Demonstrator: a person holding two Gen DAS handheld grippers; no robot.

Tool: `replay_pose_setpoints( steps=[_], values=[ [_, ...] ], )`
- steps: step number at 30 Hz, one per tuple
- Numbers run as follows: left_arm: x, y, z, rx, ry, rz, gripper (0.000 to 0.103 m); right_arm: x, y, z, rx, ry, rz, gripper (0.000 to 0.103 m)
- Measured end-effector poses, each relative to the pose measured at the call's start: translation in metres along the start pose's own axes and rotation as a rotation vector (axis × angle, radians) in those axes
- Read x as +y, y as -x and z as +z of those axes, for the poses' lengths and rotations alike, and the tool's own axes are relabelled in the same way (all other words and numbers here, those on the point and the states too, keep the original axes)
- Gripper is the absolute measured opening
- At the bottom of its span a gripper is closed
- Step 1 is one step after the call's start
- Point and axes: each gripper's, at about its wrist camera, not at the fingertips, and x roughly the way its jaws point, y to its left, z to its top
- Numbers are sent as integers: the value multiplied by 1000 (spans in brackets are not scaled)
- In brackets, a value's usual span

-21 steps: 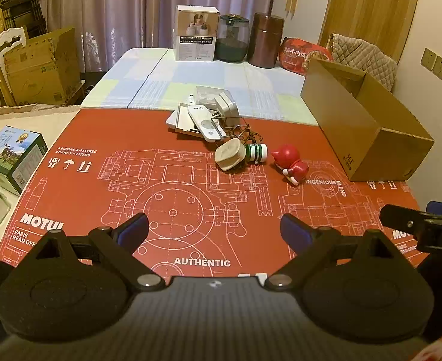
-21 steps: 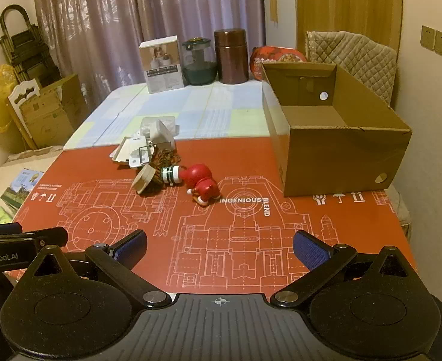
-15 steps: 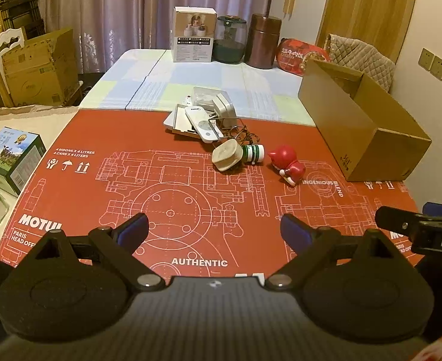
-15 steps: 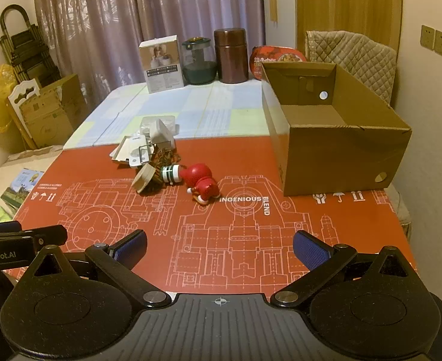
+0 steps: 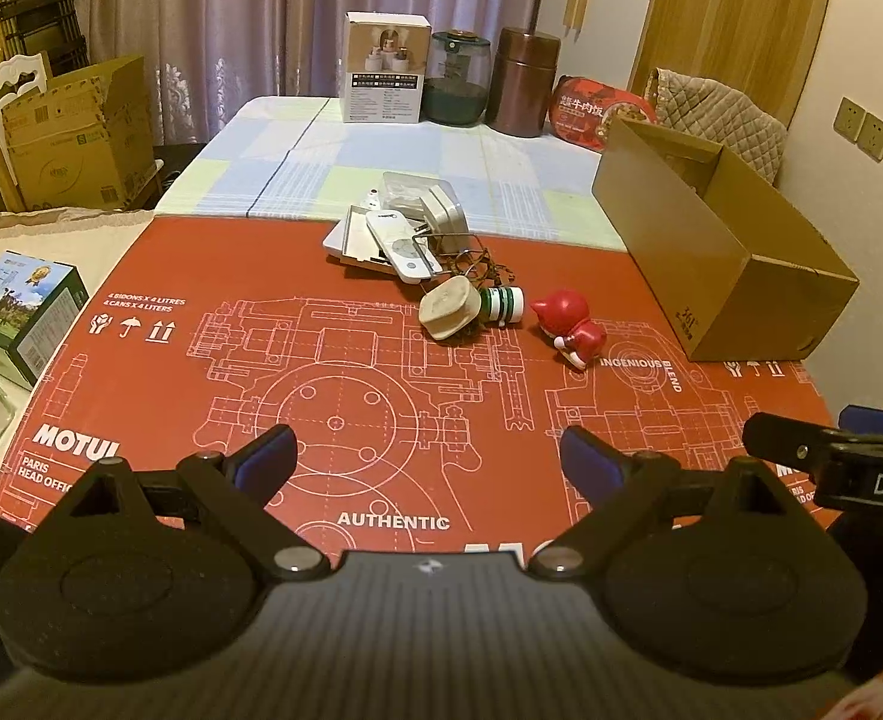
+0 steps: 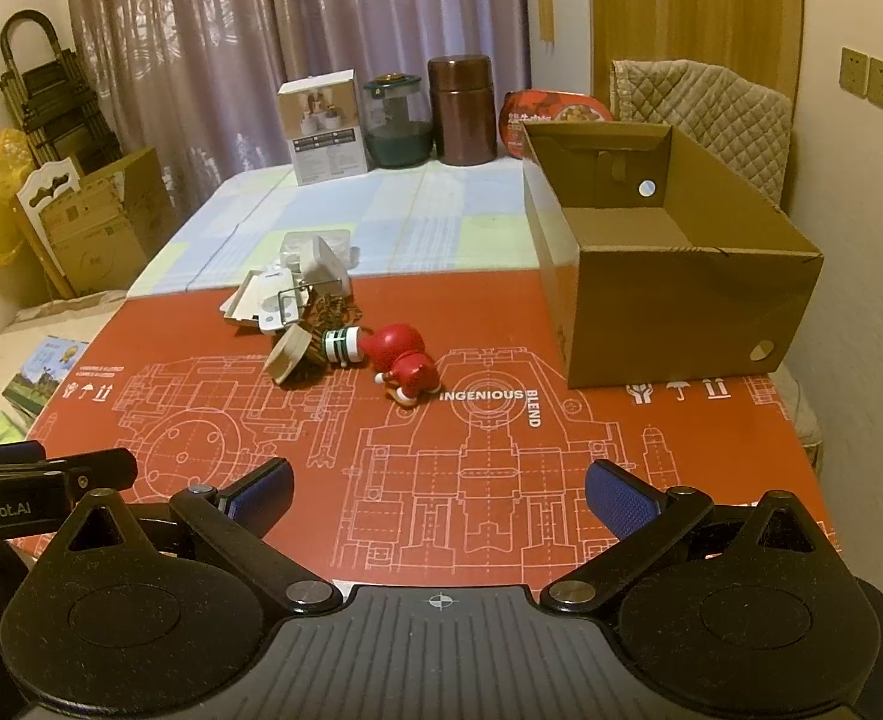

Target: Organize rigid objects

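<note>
Both the left hand-held gripper (image 5: 423,450) and the right hand-held gripper (image 6: 438,486) hang released and empty over the near edge of the red mat (image 6: 501,450), while the clutter sits mid-tabletop and the open cardboard box (image 6: 681,324) waits at the far right. The red figurine (image 6: 402,360) lies nearest the box, touching the green-banded bottle (image 6: 342,345). It looks like the sensible first pick: approach from its free right side so the bottle and the tangled cord (image 6: 327,315) are not dragged.
</note>
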Motion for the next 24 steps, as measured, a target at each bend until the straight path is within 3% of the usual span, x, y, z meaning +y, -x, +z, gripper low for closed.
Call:
replay_pose_setpoints(
  steps=[24],
  values=[
    [-3, -4, -3, -3, 0, -4, 92, 2, -8, -5, 19, 4, 3, 101]
  ],
)
